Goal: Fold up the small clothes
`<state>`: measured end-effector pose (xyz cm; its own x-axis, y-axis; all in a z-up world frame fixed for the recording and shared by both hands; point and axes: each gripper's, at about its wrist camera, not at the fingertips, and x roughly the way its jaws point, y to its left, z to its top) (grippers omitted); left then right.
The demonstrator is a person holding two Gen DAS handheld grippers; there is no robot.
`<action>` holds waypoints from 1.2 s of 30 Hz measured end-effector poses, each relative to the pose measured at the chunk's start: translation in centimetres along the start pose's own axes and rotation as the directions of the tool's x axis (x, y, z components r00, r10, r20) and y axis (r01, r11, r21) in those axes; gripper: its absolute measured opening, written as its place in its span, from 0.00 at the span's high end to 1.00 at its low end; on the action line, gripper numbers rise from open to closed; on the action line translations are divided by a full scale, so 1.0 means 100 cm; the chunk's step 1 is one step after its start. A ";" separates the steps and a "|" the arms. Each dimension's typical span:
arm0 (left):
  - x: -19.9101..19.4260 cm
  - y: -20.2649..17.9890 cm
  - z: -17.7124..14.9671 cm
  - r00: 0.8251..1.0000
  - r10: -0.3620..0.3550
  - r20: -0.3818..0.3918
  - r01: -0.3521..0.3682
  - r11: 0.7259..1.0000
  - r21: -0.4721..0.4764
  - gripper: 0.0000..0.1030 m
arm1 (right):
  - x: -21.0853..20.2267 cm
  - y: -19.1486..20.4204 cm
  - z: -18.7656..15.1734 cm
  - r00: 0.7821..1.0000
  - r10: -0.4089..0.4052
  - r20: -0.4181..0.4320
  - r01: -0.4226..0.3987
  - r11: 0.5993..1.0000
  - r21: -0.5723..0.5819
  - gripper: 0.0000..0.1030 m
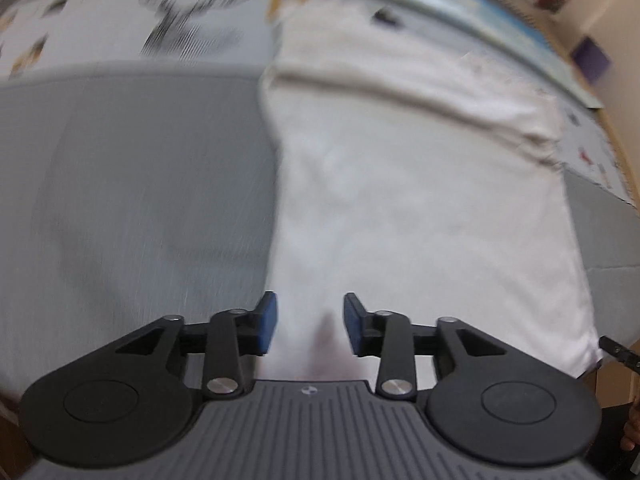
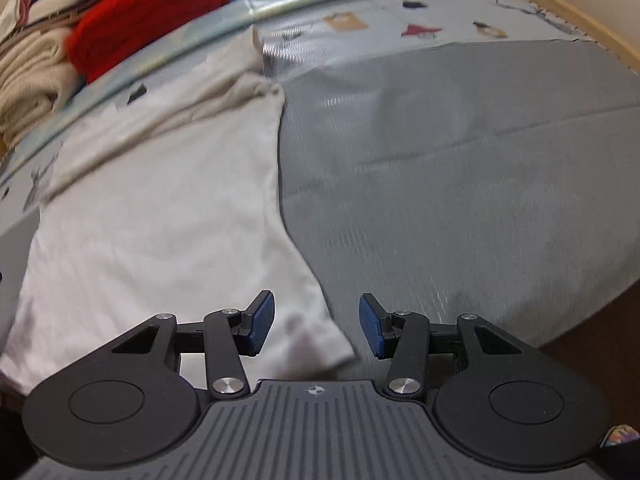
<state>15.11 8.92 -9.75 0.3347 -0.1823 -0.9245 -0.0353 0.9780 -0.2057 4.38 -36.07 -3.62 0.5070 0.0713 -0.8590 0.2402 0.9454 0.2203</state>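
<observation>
A white garment [image 1: 420, 208] lies spread flat on a grey bed cover [image 1: 140, 200]. In the left wrist view it fills the middle and right. My left gripper [image 1: 310, 322] is open and empty, just above the garment's near left corner. In the right wrist view the same white garment [image 2: 160, 220] fills the left half, with a folded band across its far end. My right gripper [image 2: 316, 324] is open and empty, over the garment's near right corner. The blue pads [image 2: 262, 320] touch nothing.
A stack of folded clothes, red [image 2: 148, 12] on top of cream [image 2: 32, 76], sits at the far left in the right wrist view. A patterned sheet [image 2: 400, 16] runs along the far side. A wooden bed edge [image 2: 580, 20] curves at the right.
</observation>
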 end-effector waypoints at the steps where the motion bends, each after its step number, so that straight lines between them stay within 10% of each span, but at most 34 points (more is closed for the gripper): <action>1: 0.003 0.003 -0.006 1.000 0.011 -0.019 -0.011 1.000 -0.016 0.50 | 0.001 0.001 -0.002 1.000 0.002 -0.004 -0.002 1.000 -0.015 0.51; 10: 0.018 0.007 -0.029 0.988 0.126 -0.089 -0.121 0.991 0.058 0.37 | 0.018 -0.001 -0.006 1.000 -0.008 -0.023 0.008 1.000 0.010 0.38; 25: 0.006 0.021 -0.040 0.996 0.062 -0.065 -0.064 0.998 -0.019 0.39 | 0.035 -0.001 0.003 0.999 -0.018 -0.031 0.018 1.000 0.006 0.36; 28: 0.007 0.017 -0.039 0.996 0.064 -0.058 -0.065 0.998 -0.015 0.58 | 0.036 0.001 0.006 0.999 -0.021 -0.049 0.021 1.000 -0.004 0.36; 30: 0.010 0.016 -0.038 0.997 0.048 -0.063 -0.048 0.999 -0.008 0.84 | 0.036 -0.001 0.009 0.998 -0.003 -0.057 0.004 1.000 0.016 0.44; 36: 0.010 0.007 -0.045 0.996 0.064 -0.054 -0.061 0.997 0.056 0.87 | 0.036 0.010 0.008 0.996 -0.010 -0.089 0.004 0.997 -0.071 0.79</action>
<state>11.15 8.98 -12.23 0.2804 -0.1247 -0.9517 -0.0025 0.9914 -0.1306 7.16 -35.12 -6.14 0.4289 0.0899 -0.8989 0.1831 0.9657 0.1839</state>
